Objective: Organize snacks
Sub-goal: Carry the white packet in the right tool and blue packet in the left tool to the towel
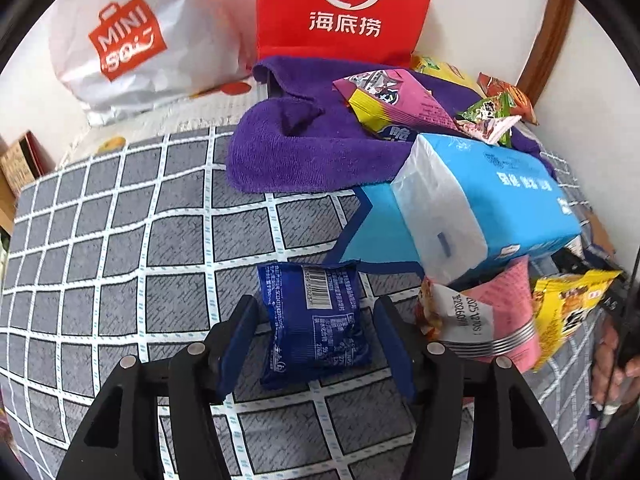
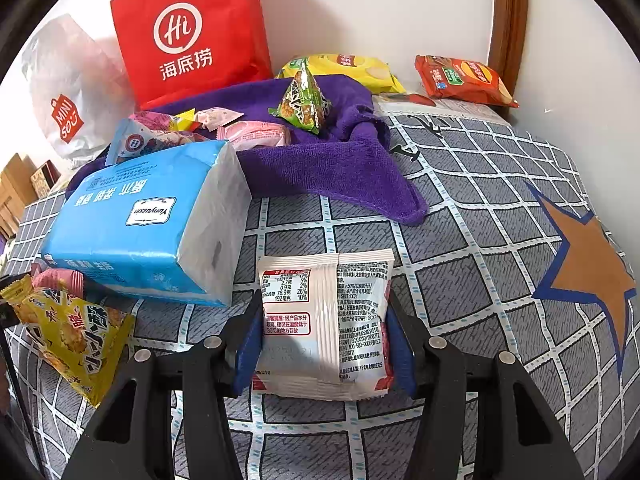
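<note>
Blue foil snack packet [image 1: 314, 322] lies flat on the grey checked bedspread [image 1: 120, 248], barcode side up, between the left gripper's [image 1: 316, 344] fingers [image 1: 236, 340]. There is a visible gap on both sides, so the pads are off it and the jaws stand parted. No earlier view given, so I can't say whether it's a release or an approach.

White snack packet [image 2: 324, 324], nutrition label up, sits in the right gripper [image 2: 324, 344]. Both blue pads [image 2: 250, 344] press its side edges, so it reads as clamped and held.

Around them: a blue tissue pack [image 2: 148, 224] lies tilted just left of the white packet, propped on a pink packet [image 1: 500, 312], with a yellow snack bag [image 2: 76, 332] beside it. Further back is a purple towel [image 2: 320, 160] with a green pyramid snack [image 2: 306, 100] and more packets on it, then a red Haidilao bag [image 2: 188, 32] and a white Miniso bag [image 2: 68, 96] against the wall. A yellow chip bag [image 2: 352, 68] and an orange one [image 2: 460, 80] lie at the far edge.

My read for doing this step well:
- Left: if gripping, centre the packet and close on its edges gently; foil slips and the contents crush.
- Right: keep the packet level and clear the tissue pack's corner on the way out.
- Group like with like, and don't drag the towel.
</note>
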`<state>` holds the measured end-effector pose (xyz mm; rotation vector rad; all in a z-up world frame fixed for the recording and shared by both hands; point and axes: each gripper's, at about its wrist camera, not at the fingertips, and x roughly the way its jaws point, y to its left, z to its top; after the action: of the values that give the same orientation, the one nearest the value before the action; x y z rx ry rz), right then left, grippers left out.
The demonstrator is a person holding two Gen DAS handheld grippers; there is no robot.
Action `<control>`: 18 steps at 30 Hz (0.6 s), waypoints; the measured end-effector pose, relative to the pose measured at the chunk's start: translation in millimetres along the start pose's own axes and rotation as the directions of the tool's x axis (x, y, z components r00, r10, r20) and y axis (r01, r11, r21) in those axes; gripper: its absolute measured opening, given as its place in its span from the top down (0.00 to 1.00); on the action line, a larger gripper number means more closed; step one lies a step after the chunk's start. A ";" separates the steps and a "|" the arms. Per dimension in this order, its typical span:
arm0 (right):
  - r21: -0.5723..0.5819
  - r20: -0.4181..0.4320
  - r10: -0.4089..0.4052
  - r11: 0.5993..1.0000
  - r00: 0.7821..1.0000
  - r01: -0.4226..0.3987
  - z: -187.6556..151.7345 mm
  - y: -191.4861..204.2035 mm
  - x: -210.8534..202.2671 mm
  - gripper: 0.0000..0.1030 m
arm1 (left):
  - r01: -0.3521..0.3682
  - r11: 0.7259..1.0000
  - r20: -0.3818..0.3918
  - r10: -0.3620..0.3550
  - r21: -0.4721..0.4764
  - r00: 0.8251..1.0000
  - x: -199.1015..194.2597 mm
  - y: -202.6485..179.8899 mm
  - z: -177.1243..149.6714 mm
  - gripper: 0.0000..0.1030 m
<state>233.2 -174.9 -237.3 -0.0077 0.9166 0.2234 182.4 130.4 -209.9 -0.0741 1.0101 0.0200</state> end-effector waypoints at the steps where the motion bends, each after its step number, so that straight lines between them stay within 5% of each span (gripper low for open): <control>1: 0.000 0.000 0.000 1.000 1.000 0.000 0.0 0.1 0.0 0.46 | -0.003 1.000 0.008 0.003 0.005 1.000 -0.6 -0.3 -0.5 0.47; 3: 0.000 0.000 0.000 1.000 1.000 0.000 -0.1 0.0 -0.1 0.47 | -0.005 1.000 0.030 0.005 0.007 1.000 -2.3 0.2 -2.6 0.57; 8: -0.001 0.000 0.000 1.000 1.000 0.000 -0.1 -0.3 0.2 0.47 | -0.043 0.998 0.096 0.039 0.041 0.995 -3.2 -3.2 -11.7 0.58; 18: -0.003 -0.002 0.004 1.000 1.000 -0.004 -0.5 -0.4 1.2 0.45 | -0.049 0.998 0.101 0.045 0.038 0.994 -5.3 -3.3 -13.3 0.57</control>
<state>233.5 -175.1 -238.6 -0.0084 0.9184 0.2284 168.5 126.3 -212.3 -0.0118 0.9115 0.0456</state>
